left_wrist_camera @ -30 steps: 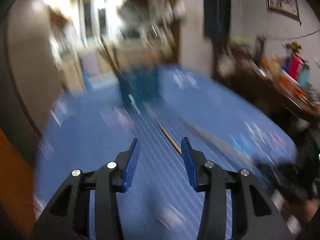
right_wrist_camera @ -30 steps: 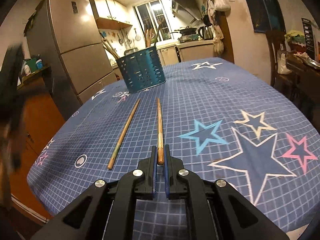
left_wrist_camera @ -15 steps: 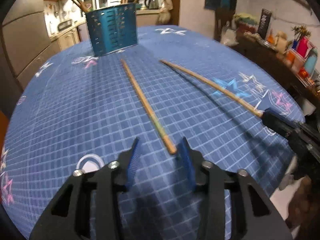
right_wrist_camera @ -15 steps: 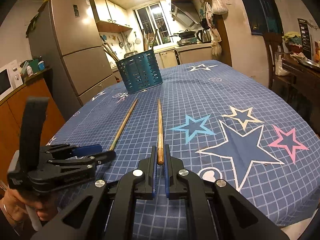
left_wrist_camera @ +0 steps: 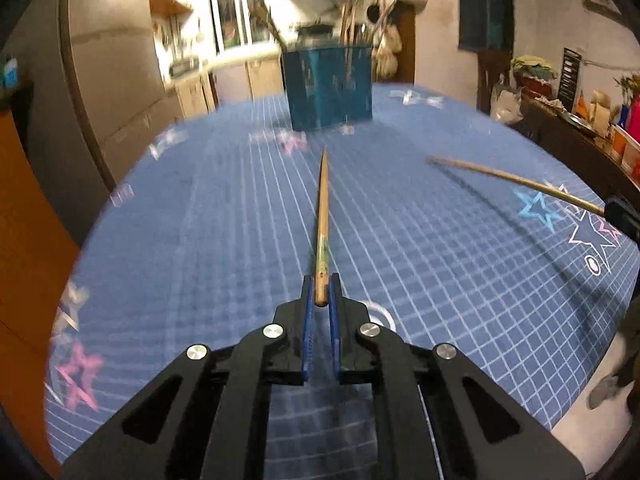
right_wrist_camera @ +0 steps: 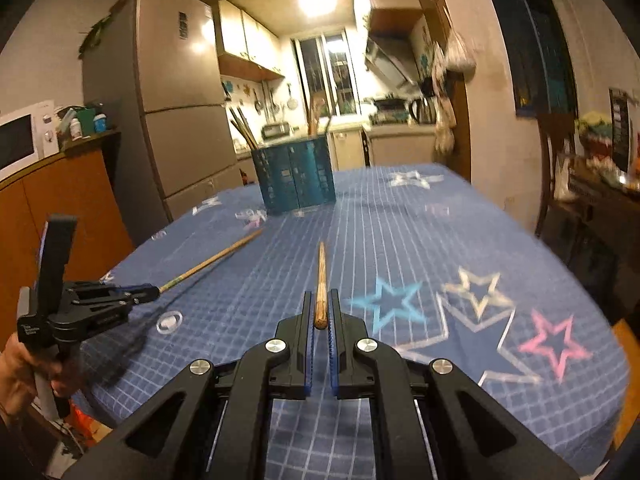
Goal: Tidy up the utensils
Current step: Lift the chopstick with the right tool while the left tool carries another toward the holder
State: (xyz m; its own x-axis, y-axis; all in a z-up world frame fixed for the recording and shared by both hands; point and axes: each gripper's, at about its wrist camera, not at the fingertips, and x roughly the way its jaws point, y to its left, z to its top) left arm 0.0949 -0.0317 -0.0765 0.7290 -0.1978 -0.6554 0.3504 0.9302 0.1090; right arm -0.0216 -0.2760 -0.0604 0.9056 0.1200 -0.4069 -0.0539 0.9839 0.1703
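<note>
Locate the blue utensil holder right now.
The blue utensil holder stands at the table's far end in both wrist views, ahead of both held chopsticks, chopsticks already inside.

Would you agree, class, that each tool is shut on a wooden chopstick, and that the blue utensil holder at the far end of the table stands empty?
One part is wrong: the blue utensil holder is not empty. The right wrist view shows sticks rising from it. The left tool and right tool each do grip a chopstick.

Home kitchen: fridge [right_wrist_camera: 176, 92], microwave [right_wrist_camera: 20, 136], wall cabinets [right_wrist_camera: 244, 40].
</note>
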